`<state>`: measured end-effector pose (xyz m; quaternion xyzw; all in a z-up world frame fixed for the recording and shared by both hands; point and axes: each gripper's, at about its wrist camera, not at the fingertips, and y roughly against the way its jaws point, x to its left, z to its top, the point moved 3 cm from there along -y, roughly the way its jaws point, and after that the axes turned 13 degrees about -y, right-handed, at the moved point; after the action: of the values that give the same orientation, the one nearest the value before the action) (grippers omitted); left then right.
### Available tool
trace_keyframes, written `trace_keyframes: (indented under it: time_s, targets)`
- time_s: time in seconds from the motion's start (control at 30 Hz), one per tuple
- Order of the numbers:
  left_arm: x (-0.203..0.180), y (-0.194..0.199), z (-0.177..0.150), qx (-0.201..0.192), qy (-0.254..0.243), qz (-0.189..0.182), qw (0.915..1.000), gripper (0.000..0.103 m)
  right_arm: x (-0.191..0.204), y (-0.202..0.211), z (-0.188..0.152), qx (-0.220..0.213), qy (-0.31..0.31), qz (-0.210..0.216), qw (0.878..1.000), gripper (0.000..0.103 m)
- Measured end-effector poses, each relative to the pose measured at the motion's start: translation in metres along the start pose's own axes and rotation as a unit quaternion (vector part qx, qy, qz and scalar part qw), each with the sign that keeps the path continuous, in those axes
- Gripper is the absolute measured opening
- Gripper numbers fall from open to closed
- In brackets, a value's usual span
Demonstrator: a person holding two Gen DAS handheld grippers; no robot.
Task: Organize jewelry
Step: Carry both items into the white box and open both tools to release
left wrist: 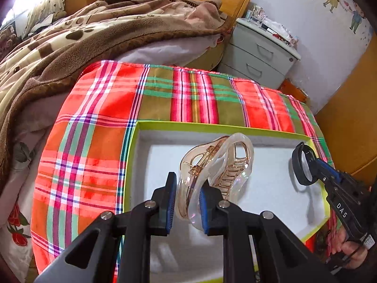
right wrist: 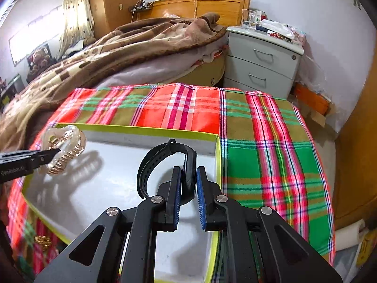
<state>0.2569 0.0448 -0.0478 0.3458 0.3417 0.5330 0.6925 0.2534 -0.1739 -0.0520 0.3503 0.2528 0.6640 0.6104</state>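
Note:
A lime-edged box point(left wrist: 137, 127) with a white foam floor sits on a plaid cloth. My left gripper point(left wrist: 187, 195) is shut on a clear champagne hair claw clip point(left wrist: 221, 165) and holds it above the box floor. The clip also shows in the right wrist view point(right wrist: 64, 151), at the box's far left. My right gripper point(right wrist: 189, 184) is shut on a black smart wristband point(right wrist: 165, 165) and holds it over the box's right part. The left wrist view shows that wristband point(left wrist: 304, 165) at the box's right edge.
The plaid cloth point(right wrist: 259, 141) covers a table or stool beside a bed with a brown blanket point(left wrist: 94, 35). A grey nightstand point(right wrist: 261, 61) stands behind. A gold beaded item point(right wrist: 42, 240) lies on the cloth left of the box.

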Motion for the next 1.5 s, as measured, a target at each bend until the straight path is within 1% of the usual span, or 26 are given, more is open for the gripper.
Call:
trace_keyframes:
  time_s: [0.27, 0.47, 0.6, 0.67, 0.87, 1.03, 1.23, 1.3, 1.33, 1.37, 1.5]
  targets:
    - [0.001, -0.006, 0.002, 0.003, 0.006, -0.002, 1.0, 0.019, -0.001, -0.011, -0.001, 0.01, 0.005, -0.016, 1.0, 0.013]
    - [0.003, -0.009, 0.003, 0.007, 0.01, 0.001, 0.9999, 0.02, -0.002, -0.013, -0.001, 0.011, 0.005, -0.017, 1.0, 0.013]
    - [0.006, -0.009, 0.005, 0.007, 0.016, 0.005, 0.9998, 0.025, -0.001, -0.014, 0.0, 0.01, 0.005, -0.022, 1.0, 0.013]
    - [0.008, -0.01, 0.006, 0.009, 0.021, 0.0, 0.9998, 0.026, -0.002, -0.014, 0.001, 0.008, 0.004, -0.02, 1.0, 0.013]
    - [0.01, -0.01, 0.006, 0.01, 0.023, 0.005, 0.9997, 0.031, -0.002, -0.013, 0.003, 0.005, 0.002, -0.018, 1.0, 0.013]
    - [0.009, -0.007, 0.004, 0.011, 0.02, 0.01, 0.9997, 0.038, -0.002, -0.006, 0.004, -0.006, -0.003, -0.017, 1.0, 0.013]
    - [0.002, 0.013, 0.002, -0.012, 0.011, 0.005, 0.9998, 0.043, -0.003, 0.016, 0.003, -0.03, -0.01, -0.005, 0.999, 0.019]
    - [-0.002, 0.022, 0.0, -0.023, 0.008, 0.001, 0.9997, 0.046, -0.003, 0.024, 0.002, -0.038, -0.011, -0.001, 0.999, 0.027]
    - [-0.003, 0.027, 0.0, -0.028, 0.007, 0.0, 0.9996, 0.047, -0.004, 0.029, 0.0, -0.041, -0.014, 0.003, 0.999, 0.035]
    - [-0.004, 0.031, -0.001, -0.032, 0.007, -0.002, 0.9995, 0.047, -0.004, 0.031, 0.0, -0.043, -0.016, 0.004, 0.999, 0.039]
    - [-0.006, 0.052, -0.008, -0.049, 0.01, 0.0, 0.9987, 0.048, -0.004, 0.05, -0.009, -0.053, -0.019, 0.015, 0.998, 0.039]
